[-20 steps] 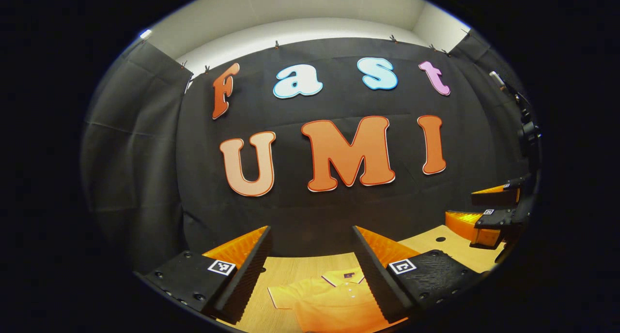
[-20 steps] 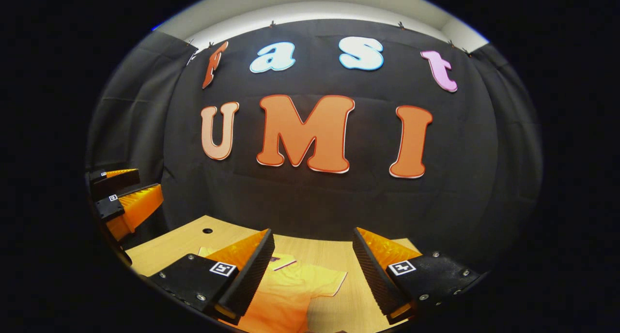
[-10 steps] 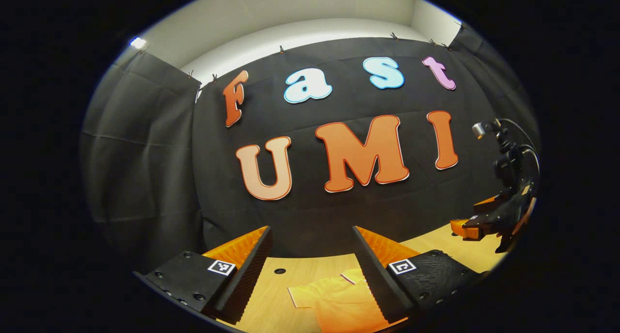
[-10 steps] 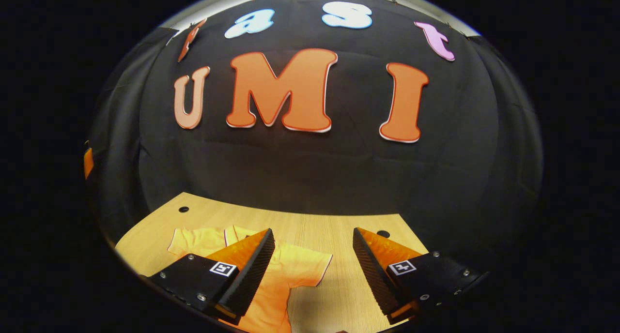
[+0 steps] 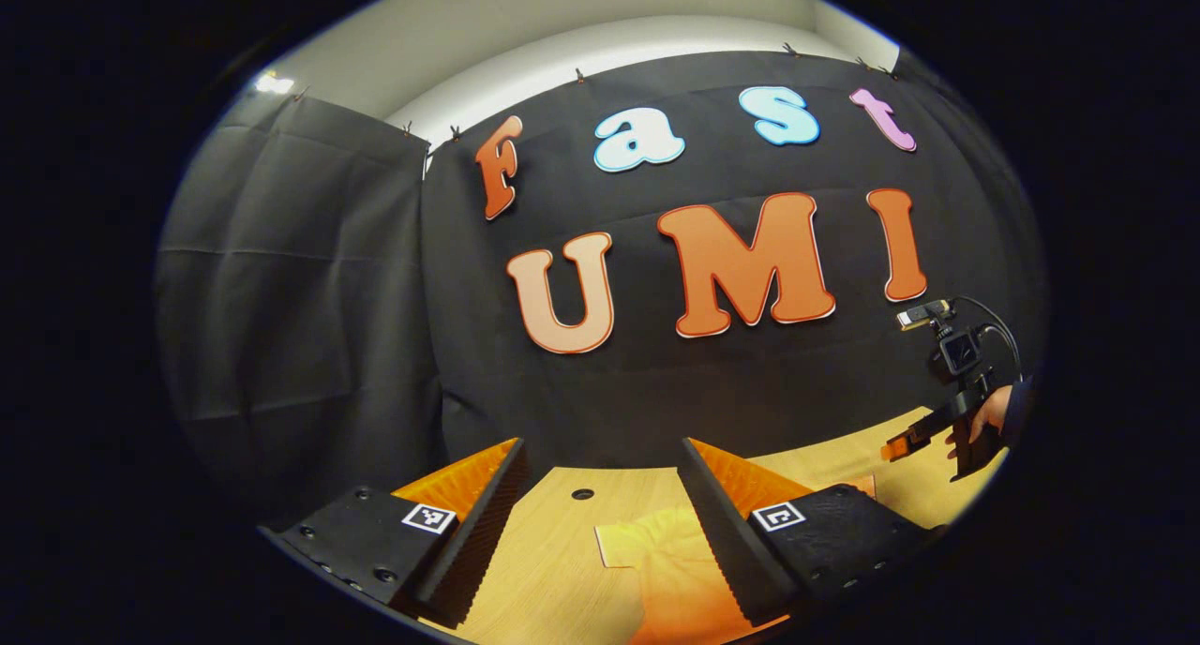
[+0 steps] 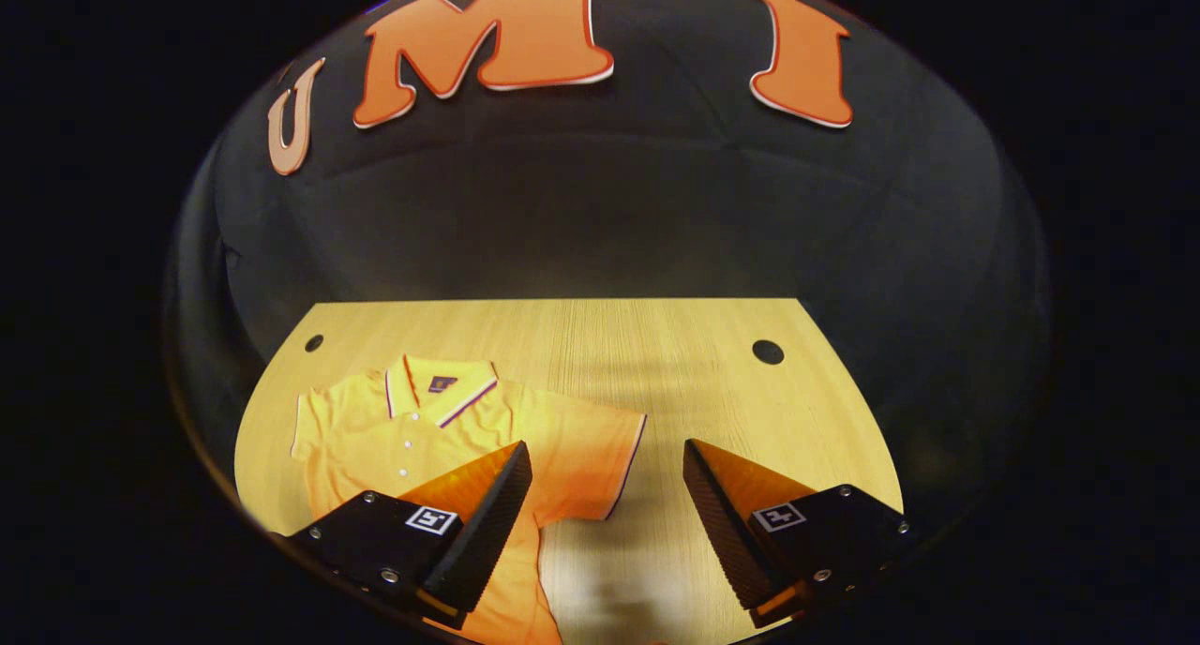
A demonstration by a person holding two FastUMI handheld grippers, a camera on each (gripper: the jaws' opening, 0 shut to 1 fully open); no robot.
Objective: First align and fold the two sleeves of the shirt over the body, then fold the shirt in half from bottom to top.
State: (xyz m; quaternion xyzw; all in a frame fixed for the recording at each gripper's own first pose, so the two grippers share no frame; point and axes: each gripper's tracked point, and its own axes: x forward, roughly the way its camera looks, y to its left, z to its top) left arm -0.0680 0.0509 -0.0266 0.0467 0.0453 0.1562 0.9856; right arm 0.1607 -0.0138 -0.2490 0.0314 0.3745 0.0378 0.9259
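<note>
An orange polo shirt (image 6: 441, 429) lies flat and face up on the wooden table (image 6: 656, 345), collar toward the back wall, both short sleeves spread out. My right gripper (image 6: 607, 453) hovers open above its right sleeve (image 6: 600, 457), touching nothing. In the left gripper view, the shirt's other sleeve (image 5: 647, 547) lies below and between the fingers of my open left gripper (image 5: 603, 453), which holds nothing. Farther off at the right edge of that view, a hand (image 5: 984, 418) holds the right gripper (image 5: 905, 443) over the table.
The table has round holes near its back corners (image 6: 767, 352) (image 6: 314, 342) (image 5: 582, 494). Black cloth walls close the booth behind and at both sides. Bare wood stretches to the right of the shirt (image 6: 731, 401).
The right gripper has tipped downward and moved over the table, so the whole upper shirt now shows. The left gripper has swung left, toward the shirt's left sleeve. Both stay open.
</note>
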